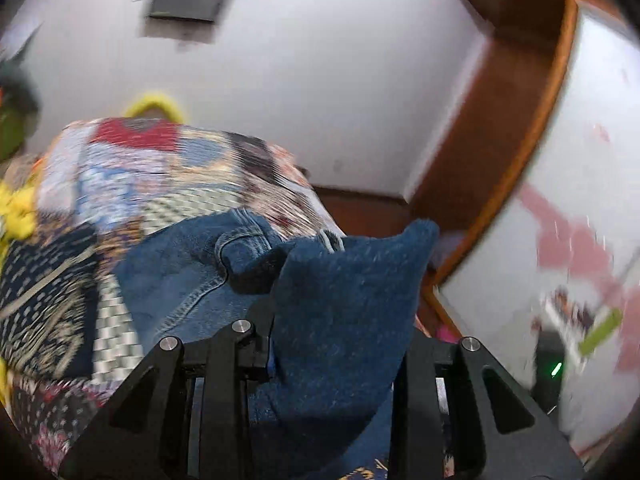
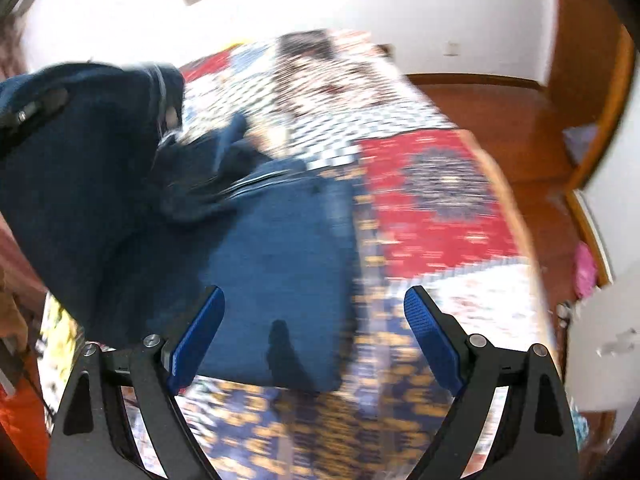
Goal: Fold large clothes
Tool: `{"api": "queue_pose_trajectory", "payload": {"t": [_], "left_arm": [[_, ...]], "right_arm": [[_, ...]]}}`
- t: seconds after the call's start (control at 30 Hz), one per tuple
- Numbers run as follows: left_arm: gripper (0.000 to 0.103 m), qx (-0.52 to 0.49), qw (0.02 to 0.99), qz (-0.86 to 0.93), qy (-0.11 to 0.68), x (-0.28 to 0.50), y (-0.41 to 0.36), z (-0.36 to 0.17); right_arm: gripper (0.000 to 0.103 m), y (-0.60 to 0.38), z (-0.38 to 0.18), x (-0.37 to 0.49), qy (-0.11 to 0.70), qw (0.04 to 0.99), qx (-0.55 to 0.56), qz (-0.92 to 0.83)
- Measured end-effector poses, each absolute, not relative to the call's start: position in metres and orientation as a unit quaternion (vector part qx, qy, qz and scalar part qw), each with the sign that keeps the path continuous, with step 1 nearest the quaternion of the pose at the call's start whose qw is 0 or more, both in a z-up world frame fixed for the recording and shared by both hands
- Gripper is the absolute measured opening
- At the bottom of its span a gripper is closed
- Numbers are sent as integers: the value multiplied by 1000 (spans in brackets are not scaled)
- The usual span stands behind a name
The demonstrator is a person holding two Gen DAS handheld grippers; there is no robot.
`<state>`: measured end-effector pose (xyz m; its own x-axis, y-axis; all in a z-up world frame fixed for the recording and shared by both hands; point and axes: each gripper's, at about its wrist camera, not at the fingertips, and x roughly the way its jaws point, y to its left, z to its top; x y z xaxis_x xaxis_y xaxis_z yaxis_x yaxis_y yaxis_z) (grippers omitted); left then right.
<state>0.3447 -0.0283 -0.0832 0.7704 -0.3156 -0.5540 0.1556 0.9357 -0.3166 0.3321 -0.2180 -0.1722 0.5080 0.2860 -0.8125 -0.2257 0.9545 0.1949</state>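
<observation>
While both views are smeared with blur, the main things read clearly enough. The left hand-held gripper (image 1: 340, 320) is closed narrowly on a fold of the blue denim garment (image 1: 344, 300), which bunches up between its black arms and rises ahead of it into a peak; its fingertips are buried in the cloth. More of the same denim, with a stitched seam, lies just beyond and to the left of that gripper on the patchwork bedspread (image 1: 132, 184).

The right hand-held gripper (image 2: 316, 328) stands wide open with nothing between its blue pads (image 2: 434, 340). Directly ahead of it and below, a flat folded panel of the denim garment (image 2: 276, 264) rests on the patchwork bedspread (image 2: 432, 196), its near edge lying between the two fingers in that view. Up and to the left of this gripper the rest of the denim hangs lifted, in a dark mass. A wooden floor (image 2: 500, 108) shows beyond the bed to the right.
</observation>
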Motion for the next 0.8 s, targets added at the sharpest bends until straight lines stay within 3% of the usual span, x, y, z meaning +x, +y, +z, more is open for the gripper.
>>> {"api": "queue_pose_trajectory", "payload": {"t": [0.2, 0.37, 0.5, 0.57, 0.63, 0.8], "left_arm": [[29, 27, 903, -170, 393, 346, -131, -148], [29, 53, 868, -200, 451, 327, -152, -198], [30, 52, 866, -211, 449, 315, -152, -199], [37, 37, 859, -226, 459, 314, -143, -194], [54, 29, 847, -238, 475, 313, -138, -190], [62, 45, 848, -247, 467, 293, -127, -166]], "right_arm": [[90, -263, -173, 329, 472, 873, 59, 107], [90, -281, -176, 320, 472, 874, 63, 101], [90, -288, -176, 315, 473, 873, 62, 102], [89, -285, -175, 316, 471, 874, 60, 104], [90, -285, -172, 315, 467, 876, 64, 107], [89, -274, -159, 311, 453, 880, 57, 130]]}}
